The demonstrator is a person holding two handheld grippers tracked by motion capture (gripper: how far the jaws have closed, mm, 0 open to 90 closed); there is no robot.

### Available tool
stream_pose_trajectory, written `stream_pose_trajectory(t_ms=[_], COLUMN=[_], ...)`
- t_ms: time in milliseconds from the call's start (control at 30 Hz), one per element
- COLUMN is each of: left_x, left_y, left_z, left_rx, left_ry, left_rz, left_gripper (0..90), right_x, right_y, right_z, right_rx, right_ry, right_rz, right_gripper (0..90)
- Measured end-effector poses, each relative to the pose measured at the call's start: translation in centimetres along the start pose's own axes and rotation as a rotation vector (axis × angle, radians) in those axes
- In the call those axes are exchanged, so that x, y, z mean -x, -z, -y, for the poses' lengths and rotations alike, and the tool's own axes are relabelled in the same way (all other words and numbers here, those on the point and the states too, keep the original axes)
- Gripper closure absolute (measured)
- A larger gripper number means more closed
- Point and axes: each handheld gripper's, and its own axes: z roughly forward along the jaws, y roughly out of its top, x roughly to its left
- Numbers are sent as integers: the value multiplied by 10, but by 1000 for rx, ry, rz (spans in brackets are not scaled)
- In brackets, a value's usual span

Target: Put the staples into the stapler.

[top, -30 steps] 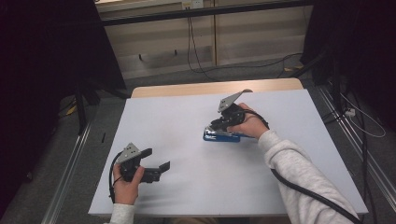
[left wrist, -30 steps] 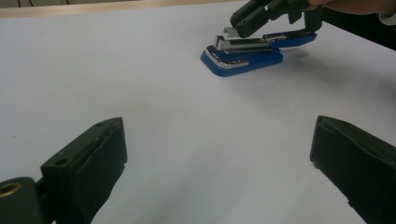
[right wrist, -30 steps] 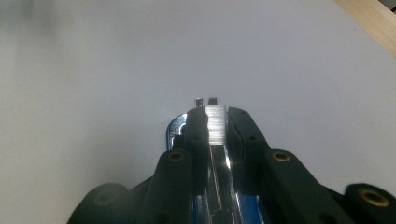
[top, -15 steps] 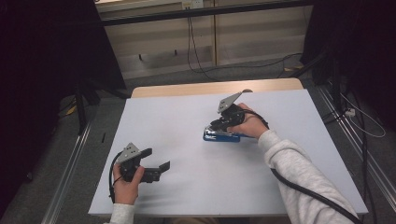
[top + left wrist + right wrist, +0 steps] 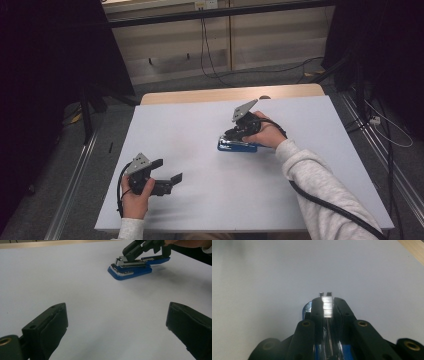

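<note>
A blue stapler (image 5: 237,146) with a silver metal magazine lies right of the middle of the white table (image 5: 200,130). My right gripper (image 5: 231,135) comes down on it from the far right, its jaws shut on the sides of the silver magazine (image 5: 327,305). In the left gripper view the stapler (image 5: 130,269) sits at the top with the right gripper (image 5: 131,249) on its top part. My left gripper (image 5: 167,170) rests near the front left of the table, open, with bare table between its fingers (image 5: 53,322).
A strip of wooden tabletop (image 5: 225,95) shows beyond the white sheet's far edge. Cables (image 5: 210,60) lie on the floor behind the table. Metal rails (image 5: 80,165) run along both sides. A cable (image 5: 320,200) trails from the right gripper along the sleeve.
</note>
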Motion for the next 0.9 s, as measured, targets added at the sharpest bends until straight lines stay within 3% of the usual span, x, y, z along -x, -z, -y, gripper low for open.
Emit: stream_pose_trajectory(t_ms=[767,900], left_x=[0,0], left_y=[0,0], left_z=[0,0], left_rx=[2,-1], left_ry=[2,1], left_rz=[3,2], left_gripper=[40,40], right_x=[0,-1], right_y=[-8,-8], right_z=[-1,-2], right_rx=[3,3], right_ry=[-4,-7], right_rz=[3,18], right_gripper=[789,745])
